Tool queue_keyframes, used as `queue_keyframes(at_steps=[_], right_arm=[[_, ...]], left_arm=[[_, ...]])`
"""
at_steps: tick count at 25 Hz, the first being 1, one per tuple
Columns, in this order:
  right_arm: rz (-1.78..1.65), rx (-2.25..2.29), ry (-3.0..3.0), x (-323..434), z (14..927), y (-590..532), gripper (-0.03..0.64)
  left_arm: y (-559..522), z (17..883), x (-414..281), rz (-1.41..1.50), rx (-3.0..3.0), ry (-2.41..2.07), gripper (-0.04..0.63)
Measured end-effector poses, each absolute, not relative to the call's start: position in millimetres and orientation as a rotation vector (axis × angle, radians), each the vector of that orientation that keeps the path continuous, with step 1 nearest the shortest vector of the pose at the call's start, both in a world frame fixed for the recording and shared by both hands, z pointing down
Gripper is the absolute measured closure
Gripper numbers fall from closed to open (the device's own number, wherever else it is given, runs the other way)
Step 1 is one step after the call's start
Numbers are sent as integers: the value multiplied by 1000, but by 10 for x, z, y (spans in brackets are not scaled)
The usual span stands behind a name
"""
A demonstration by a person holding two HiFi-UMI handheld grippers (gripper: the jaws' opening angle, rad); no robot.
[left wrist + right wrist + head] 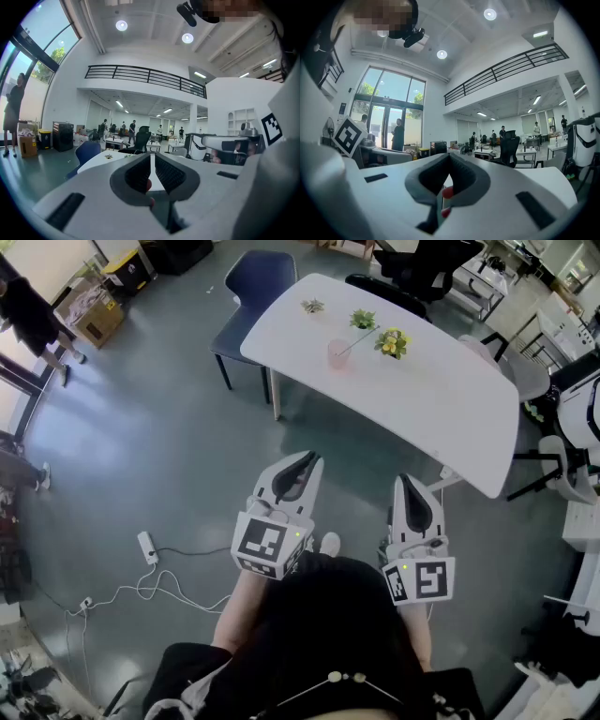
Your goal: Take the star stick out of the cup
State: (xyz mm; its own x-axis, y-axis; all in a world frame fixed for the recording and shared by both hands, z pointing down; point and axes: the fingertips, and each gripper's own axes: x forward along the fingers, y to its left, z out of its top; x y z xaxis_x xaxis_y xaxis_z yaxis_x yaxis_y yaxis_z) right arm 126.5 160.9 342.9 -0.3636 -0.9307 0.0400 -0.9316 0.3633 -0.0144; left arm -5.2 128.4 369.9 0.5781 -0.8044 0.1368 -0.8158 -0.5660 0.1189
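A pink cup point(338, 353) stands on the white table point(441, 399) far ahead, with a thin stick leaning out of it that ends in a green star point(363, 320). Both grippers are held close to the person's body, well short of the table. My left gripper point(307, 462) point(153, 155) has its jaws a narrow slit apart, nothing between them. The jaw tips of my right gripper point(410, 483) point(449, 155) touch, and it holds nothing. In both gripper views the jaws point out across the hall, and the cup cannot be made out.
A yellow flower ornament point(392, 342) and a small green-brown piece point(313, 307) also lie on the table. A blue chair point(255, 282) stands at its far left and black office chairs point(412, 268) behind. A power strip with white cable point(147, 547) lies on the floor at left.
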Motion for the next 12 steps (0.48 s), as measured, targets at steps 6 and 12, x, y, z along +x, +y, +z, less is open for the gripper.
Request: queue_keyframes(at_steps=[6,12], right_arm=[[59,1760,-2573,1282,3442,1619,614],[58,1764,-2568,1273,3444,1607,614]], left_arm=[[1300,3711,-35,105,2638,-1365,563],[1292,3719,-50,109,2637,-1363,563]])
